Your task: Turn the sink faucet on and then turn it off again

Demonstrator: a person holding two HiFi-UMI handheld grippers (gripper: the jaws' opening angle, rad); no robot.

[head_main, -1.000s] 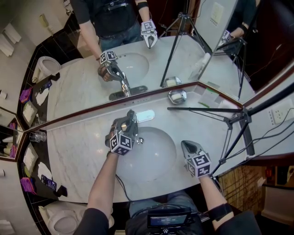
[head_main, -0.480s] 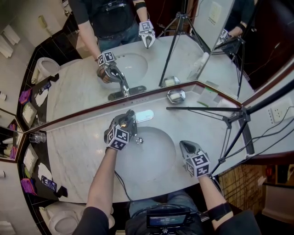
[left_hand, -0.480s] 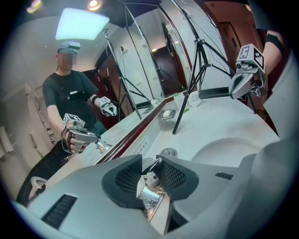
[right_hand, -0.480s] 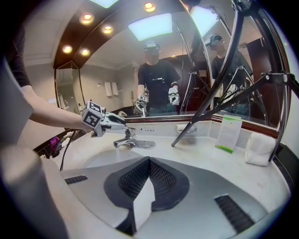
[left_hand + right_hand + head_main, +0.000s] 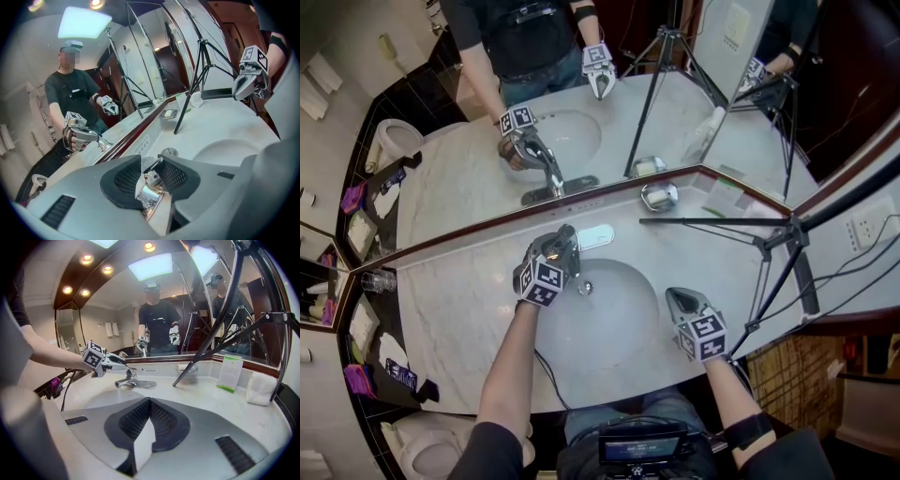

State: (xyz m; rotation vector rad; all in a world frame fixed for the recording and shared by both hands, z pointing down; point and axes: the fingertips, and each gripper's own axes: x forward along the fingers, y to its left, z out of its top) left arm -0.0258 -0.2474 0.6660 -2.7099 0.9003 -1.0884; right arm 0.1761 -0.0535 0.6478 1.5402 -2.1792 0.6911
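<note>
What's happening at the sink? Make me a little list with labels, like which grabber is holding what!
place: white sink in a marble counter, below a mirror
left hand-held gripper: closed around the chrome faucet handle, though its jaws have just been opening a little
right hand-held gripper: shut, holds nothing, by the sink's right rim
nearby: soap dish, tripod
water: cannot tell

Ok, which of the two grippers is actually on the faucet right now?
The left gripper: its jaws hold the faucet handle. The right gripper hangs shut and empty, well away from it.
</note>
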